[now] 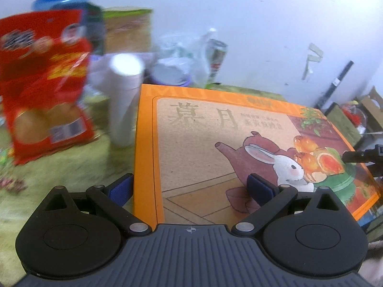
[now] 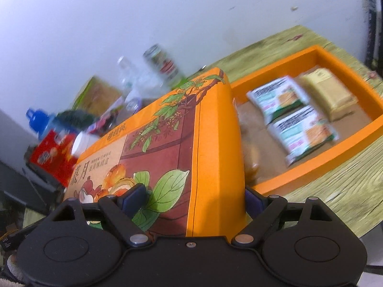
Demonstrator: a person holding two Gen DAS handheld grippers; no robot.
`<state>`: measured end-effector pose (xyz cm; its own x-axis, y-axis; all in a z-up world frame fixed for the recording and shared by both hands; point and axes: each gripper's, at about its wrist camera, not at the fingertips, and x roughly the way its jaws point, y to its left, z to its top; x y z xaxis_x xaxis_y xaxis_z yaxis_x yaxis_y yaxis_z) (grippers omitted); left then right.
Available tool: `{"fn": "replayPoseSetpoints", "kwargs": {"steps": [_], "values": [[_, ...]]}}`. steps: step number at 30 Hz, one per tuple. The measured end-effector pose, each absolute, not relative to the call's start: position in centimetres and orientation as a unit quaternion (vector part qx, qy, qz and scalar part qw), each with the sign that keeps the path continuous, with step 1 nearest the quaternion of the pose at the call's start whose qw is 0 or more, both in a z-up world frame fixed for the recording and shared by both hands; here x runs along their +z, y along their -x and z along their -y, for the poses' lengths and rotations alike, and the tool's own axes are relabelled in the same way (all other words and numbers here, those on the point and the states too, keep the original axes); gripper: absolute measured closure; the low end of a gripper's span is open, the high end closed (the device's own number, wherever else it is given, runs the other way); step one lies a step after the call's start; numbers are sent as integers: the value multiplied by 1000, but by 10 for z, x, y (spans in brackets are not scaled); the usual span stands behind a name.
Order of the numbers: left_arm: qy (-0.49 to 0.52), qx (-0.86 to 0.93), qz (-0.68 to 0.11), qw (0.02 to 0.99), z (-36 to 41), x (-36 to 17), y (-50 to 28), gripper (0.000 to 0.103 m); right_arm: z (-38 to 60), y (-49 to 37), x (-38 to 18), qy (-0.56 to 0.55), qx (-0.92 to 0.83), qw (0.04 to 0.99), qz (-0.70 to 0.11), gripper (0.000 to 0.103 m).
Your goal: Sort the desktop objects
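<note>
The flat orange cardboard lid with a rabbit and teapot picture (image 1: 239,148) is held raised and tilted beside the open orange box tray (image 2: 359,110), its long axis running toward 11 o'clock in the right wrist view. The left gripper (image 1: 190,189) is clamped over one edge of the lid. The right gripper (image 2: 194,196) is clamped over another edge, pointing downward. Blurred snack packets (image 2: 287,114) are seen inside the tray.

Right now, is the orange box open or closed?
Open. The orange tray sits uncovered on the table, snack packets visible inside, while both grippers hold the lid raised beside it.
</note>
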<state>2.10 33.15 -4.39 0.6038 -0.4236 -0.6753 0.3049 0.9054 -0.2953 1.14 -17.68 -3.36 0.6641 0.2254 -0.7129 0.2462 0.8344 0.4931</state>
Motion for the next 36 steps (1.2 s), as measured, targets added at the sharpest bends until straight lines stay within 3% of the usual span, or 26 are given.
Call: {"fn": "replayPoseSetpoints", "kwargs": {"steps": [7, 21, 36], "values": [[81, -192, -395, 895, -253, -47, -45, 4, 228, -25, -25, -291, -5, 867, -404, 19], [88, -179, -422, 884, -114, -75, -73, 4, 320, -39, -65, -273, 7, 870, -411, 19], [95, -106, -481, 865, -72, -96, -85, 4, 338, -96, -95, -252, 62, 857, -446, 19]]}}
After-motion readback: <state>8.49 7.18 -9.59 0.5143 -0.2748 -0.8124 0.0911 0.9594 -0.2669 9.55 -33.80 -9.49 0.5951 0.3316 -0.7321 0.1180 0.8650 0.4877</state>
